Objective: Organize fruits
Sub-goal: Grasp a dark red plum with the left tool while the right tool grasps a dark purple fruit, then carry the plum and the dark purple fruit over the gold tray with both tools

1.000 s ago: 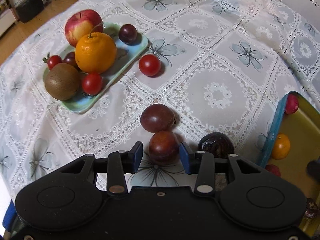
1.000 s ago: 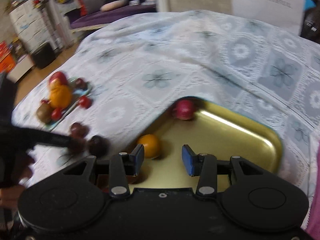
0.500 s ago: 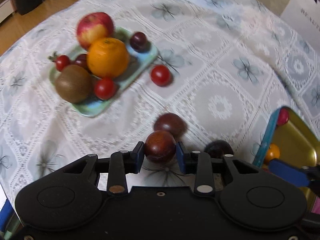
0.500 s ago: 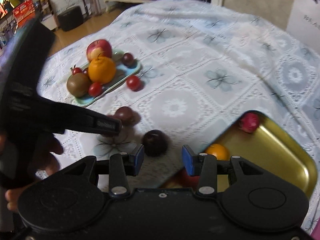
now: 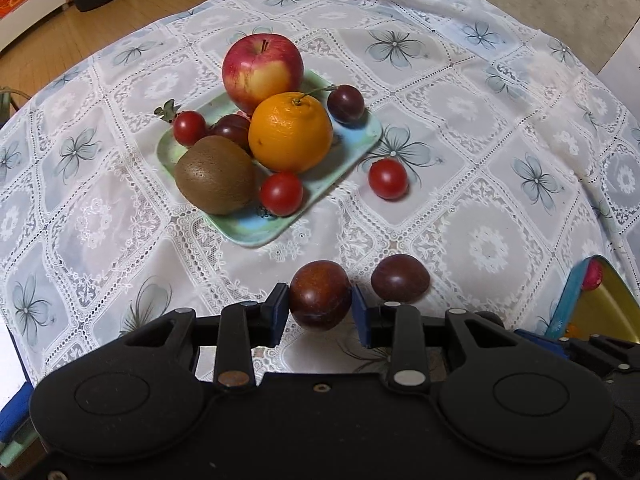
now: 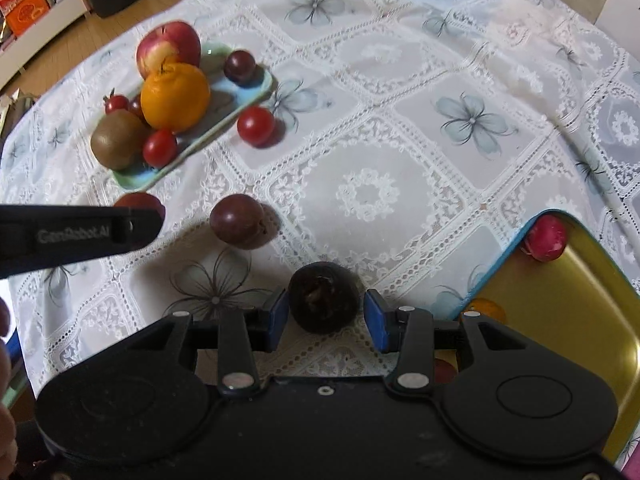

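My left gripper is shut on a reddish-brown plum and holds it above the cloth, short of the green tray. The tray holds an apple, an orange, a kiwi, cherry tomatoes and small plums. A second plum lies on the cloth to the right. My right gripper is open, with its blue pads on either side of a dark plum that rests on the cloth; there are gaps on both sides.
A loose cherry tomato lies right of the green tray. A gold tin tray with a blue rim at the right holds a red fruit and a small orange one. Lace cloth covers the table; floor and furniture lie beyond.
My left gripper closed on the reddish-brown plum and carried it up toward the green tray. My right gripper swung left from the gold tray and now straddles the dark plum.
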